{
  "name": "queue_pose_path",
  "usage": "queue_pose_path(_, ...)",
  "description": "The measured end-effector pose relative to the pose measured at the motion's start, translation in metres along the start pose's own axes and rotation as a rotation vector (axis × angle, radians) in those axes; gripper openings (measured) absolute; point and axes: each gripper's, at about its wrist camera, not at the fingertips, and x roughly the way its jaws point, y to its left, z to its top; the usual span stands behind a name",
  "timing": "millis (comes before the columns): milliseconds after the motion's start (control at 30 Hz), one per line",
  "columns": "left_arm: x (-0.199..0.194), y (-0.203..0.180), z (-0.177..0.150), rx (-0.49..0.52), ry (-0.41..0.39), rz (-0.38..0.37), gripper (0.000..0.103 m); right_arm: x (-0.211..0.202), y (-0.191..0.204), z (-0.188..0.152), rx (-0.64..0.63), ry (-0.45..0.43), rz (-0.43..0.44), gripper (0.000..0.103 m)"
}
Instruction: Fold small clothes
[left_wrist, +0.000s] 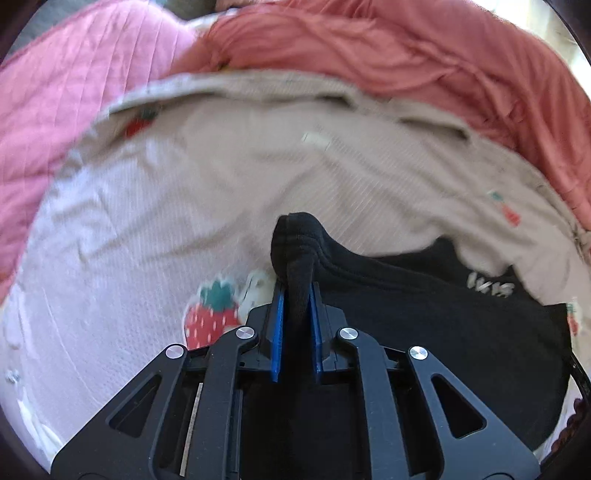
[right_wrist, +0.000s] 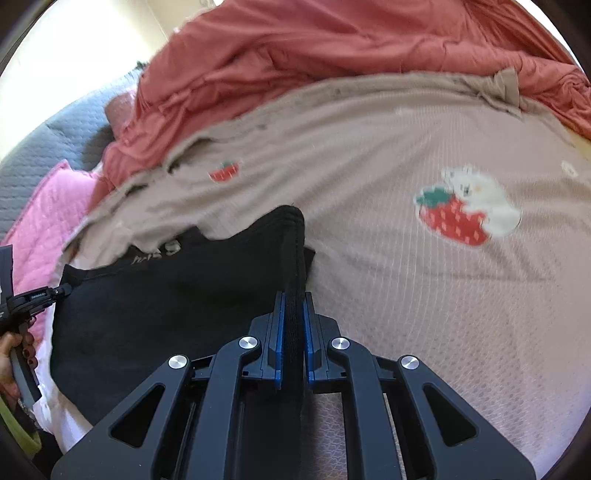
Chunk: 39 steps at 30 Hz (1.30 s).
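Note:
A small black garment (left_wrist: 424, 317) with pale lettering lies on a beige sheet printed with strawberries. My left gripper (left_wrist: 297, 291) is shut on a bunched fold at one corner of it; the cloth sticks up between the blue pads (left_wrist: 277, 332). In the right wrist view the same black garment (right_wrist: 155, 302) spreads to the left, and my right gripper (right_wrist: 294, 299) is shut on its ribbed edge, which rises between the jaws. The left gripper (right_wrist: 64, 290) shows at that view's left edge, pinching the garment's far corner.
The beige strawberry sheet (right_wrist: 388, 280) covers the bed. A rumpled coral-red blanket (right_wrist: 332, 48) is heaped along the back. A pink quilted cushion (left_wrist: 62, 96) lies at the left, on grey fabric (right_wrist: 44, 140). A person's hand (right_wrist: 14, 347) holds the left gripper's handle.

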Motion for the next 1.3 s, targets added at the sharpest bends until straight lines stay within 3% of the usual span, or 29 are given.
queue_pose_path(100,0.009,0.010,-0.008,-0.010,0.013,0.021,0.016,0.001,-0.001,0.000,-0.002,0.008,-0.022,0.013)
queue_pose_path(233,-0.012,0.019,-0.013,-0.044,-0.016,0.021,0.019,-0.001,-0.012,0.001,0.069,0.019,-0.025,0.037)
queue_pose_path(367,-0.050,0.020,-0.024,-0.031,-0.091,-0.012,0.024,-0.013,-0.013,0.004,0.094,-0.007,-0.014,0.038)
queue_pose_path(567,-0.087,0.005,-0.060,0.057,-0.118,-0.083,0.044,-0.043,0.027,-0.001,-0.067,-0.094,0.006,0.047)
queue_pose_path(767,-0.088,-0.025,-0.103,0.188,-0.112,-0.103,0.060,-0.055,0.076,-0.031,-0.212,-0.058,0.142,0.048)
queue_pose_path(833,-0.085,-0.032,-0.109,0.223,-0.109,-0.109,0.063,-0.054,0.087,-0.037,-0.252,-0.055,0.148,0.056)
queue_pose_path(1000,-0.081,-0.037,-0.114,0.261,-0.098,-0.133,0.072,-0.047,0.103,-0.051,-0.344,-0.048,0.087,0.058)
queue_pose_path(1100,-0.068,-0.037,-0.120,0.281,-0.070,-0.121,0.072,-0.038,0.102,-0.057,-0.334,-0.014,0.069,0.062)
queue_pose_path(1200,-0.047,-0.027,-0.131,0.274,-0.003,-0.091,0.072,-0.019,0.097,-0.066,-0.325,0.072,-0.037,0.062)
queue_pose_path(1300,-0.046,-0.032,-0.138,0.331,-0.018,-0.065,0.072,-0.012,0.089,-0.069,-0.285,0.084,-0.029,0.062)
